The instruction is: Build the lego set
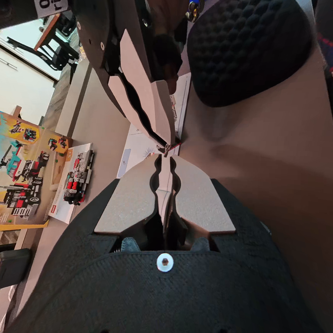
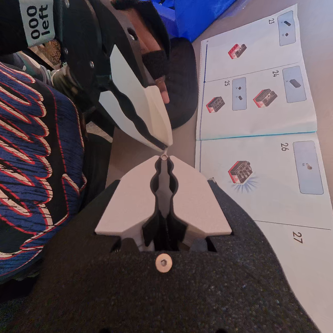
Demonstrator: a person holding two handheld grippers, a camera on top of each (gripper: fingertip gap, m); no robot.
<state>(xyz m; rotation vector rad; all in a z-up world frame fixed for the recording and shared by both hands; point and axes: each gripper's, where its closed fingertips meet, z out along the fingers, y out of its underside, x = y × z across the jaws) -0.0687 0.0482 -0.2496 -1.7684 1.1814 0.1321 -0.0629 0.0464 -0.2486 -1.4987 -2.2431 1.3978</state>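
Note:
My left gripper [image 1: 165, 157] and my right gripper [image 2: 164, 157] meet tip to tip above the open instruction booklet [image 2: 261, 93]. A small light grey lego pin [image 2: 164, 156] sits between the right gripper's fingertips, round end towards the camera. The left gripper [image 2: 164, 146] comes in from above, its jaws closed on the pin's other end. In the left wrist view the pin [image 1: 166, 152] bridges my tips and those of the right gripper [image 1: 161, 143]. Red and black shows just behind them; I cannot tell whether it is a brick or the booklet's print.
The lego box [image 1: 21, 171] lies at the left. Beside it a partly built truck model [image 1: 77, 180] rests on a second booklet. A black dimpled cap [image 1: 248, 50] sits on the table near the grippers. A blue bag [image 2: 194, 16] and a person's patterned clothing [image 2: 36, 144] are close by.

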